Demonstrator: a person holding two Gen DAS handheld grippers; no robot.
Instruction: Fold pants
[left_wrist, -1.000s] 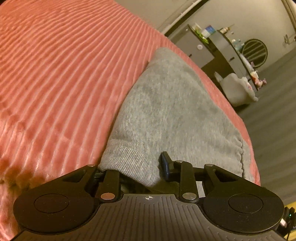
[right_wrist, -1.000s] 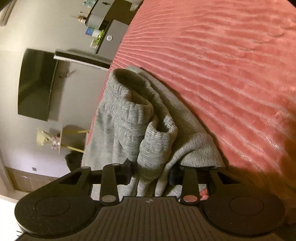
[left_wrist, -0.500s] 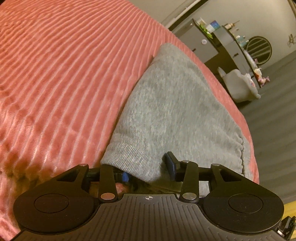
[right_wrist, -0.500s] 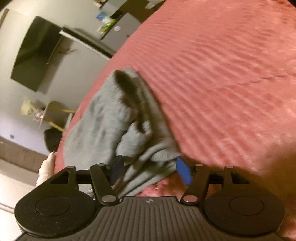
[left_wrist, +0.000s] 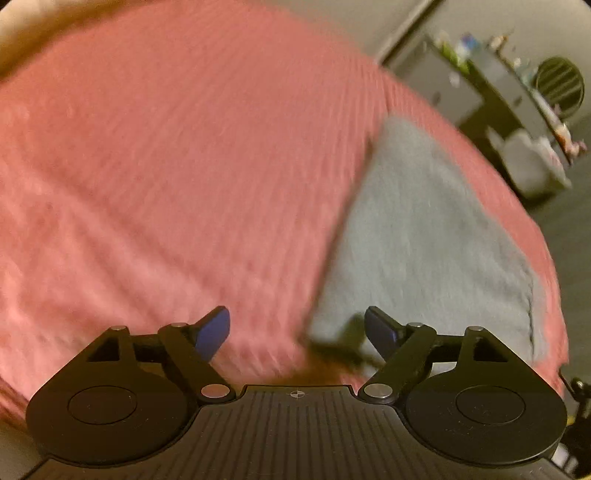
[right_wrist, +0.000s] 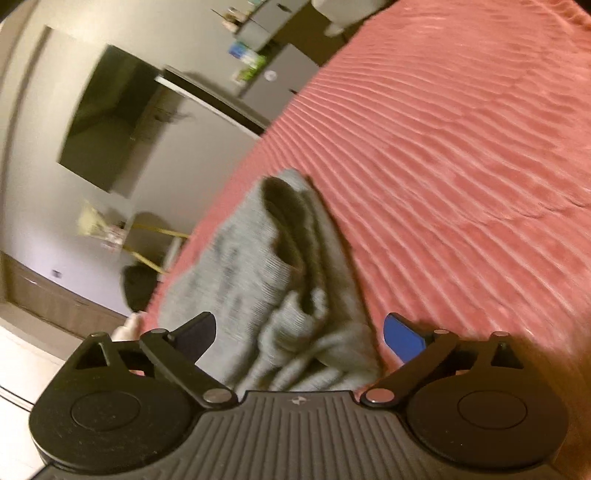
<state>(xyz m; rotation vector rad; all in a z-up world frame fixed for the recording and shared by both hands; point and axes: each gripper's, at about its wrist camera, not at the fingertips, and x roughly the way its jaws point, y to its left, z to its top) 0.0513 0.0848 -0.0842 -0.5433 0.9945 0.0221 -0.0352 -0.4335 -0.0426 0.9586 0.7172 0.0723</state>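
Fingers (left_wrist: 218, 328) of both our grippers have just spread, pinching nothing; folded grey knit pants (left_wrist: 424, 236) lie ahead on the ribbed pink bed (left_wrist: 166, 166), apparently finished, perhaps needing tidying.

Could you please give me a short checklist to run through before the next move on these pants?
1. Left gripper released: ok; its jaws have just been opening and nothing sits between the pads.
2. Right gripper released: ok; jaws have just opened wide, pads clear of the cloth lying beneath.
3. Grey pants resting on the red bedspread: ok.
4. Fold lying flat on the left side: ok; smooth surface.
5. Fold tidy on the right side: not ok; layers look bunched and gaping.
6. Pants clear of the bed edge: cannot tell; blurred.
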